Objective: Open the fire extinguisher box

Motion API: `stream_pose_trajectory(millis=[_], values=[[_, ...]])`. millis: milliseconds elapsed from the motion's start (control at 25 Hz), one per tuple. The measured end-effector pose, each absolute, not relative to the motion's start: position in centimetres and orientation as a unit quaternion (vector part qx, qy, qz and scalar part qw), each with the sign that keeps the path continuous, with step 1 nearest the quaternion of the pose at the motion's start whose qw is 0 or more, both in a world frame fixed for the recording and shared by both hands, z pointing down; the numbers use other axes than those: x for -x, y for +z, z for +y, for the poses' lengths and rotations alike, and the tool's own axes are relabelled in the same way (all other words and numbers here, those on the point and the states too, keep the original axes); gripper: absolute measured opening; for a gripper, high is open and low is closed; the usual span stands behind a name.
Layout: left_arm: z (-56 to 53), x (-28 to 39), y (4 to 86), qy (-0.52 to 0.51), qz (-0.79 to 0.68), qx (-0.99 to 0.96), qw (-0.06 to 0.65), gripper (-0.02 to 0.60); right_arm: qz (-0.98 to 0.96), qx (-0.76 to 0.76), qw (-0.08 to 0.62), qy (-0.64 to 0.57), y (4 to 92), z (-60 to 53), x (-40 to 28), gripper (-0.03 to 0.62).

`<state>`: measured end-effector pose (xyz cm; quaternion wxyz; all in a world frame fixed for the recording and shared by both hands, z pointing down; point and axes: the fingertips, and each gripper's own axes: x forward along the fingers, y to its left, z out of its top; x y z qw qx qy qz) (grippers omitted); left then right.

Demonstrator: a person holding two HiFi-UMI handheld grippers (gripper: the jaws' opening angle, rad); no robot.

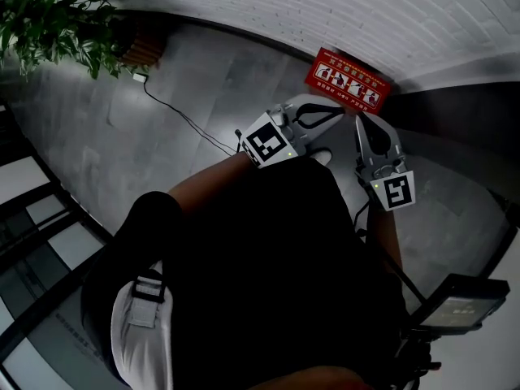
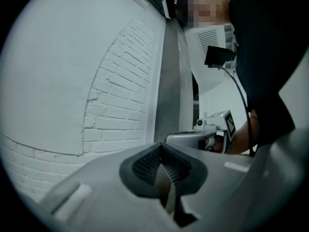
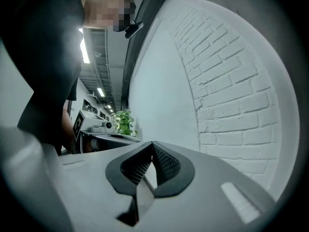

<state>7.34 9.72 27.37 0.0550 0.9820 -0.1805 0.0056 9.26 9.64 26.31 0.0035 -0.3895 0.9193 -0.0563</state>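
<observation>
The red fire extinguisher box [image 1: 348, 80] stands on the floor against the white brick wall [image 1: 325, 6], its printed lid facing up; it looks closed. My left gripper [image 1: 341, 112] hangs in the air on the near side of the box, jaws shut and empty. My right gripper [image 1: 358, 119] is right beside it, tips pointing at the box, also shut with nothing between the pads. In the left gripper view the shut jaws [image 2: 161, 146] face the wall. The right gripper's jaws [image 3: 152, 144] do the same. Neither gripper view shows the box.
A potted plant [image 1: 57, 23] stands at the far left, with a thin cable [image 1: 187, 120] running across the grey floor from it. A screen on a stand [image 1: 459, 303] is at the lower right. My dark clothing fills the middle of the head view.
</observation>
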Motion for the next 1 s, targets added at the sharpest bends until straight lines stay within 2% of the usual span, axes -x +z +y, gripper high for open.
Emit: stream_pose_trajectory(millis=[240,560,720,1000], values=[[7.7,-7.0,29.5,0.009,-0.168,-0.984,0.059,0.002,0.91,0.407,-0.003,-0.073,28.2,7.4,-9.2,0.009],[4.1,-6.2,32.8,0.022,-0.145,-0.986,0.079,0.002,0.879,0.441,-0.035,-0.178,37.5,3.5,-10.9,0.011],[3.4,-7.8,36.2,0.035,-0.146,-0.986,0.078,0.002,0.84,0.469,-0.028,-0.272,47.8,2.2,-14.1,0.019],[3.2,-11.0,45.3,0.071,-0.141,-0.983,0.091,0.003,0.735,0.483,0.001,-0.477,68.8,3.7,-17.6,0.115]])
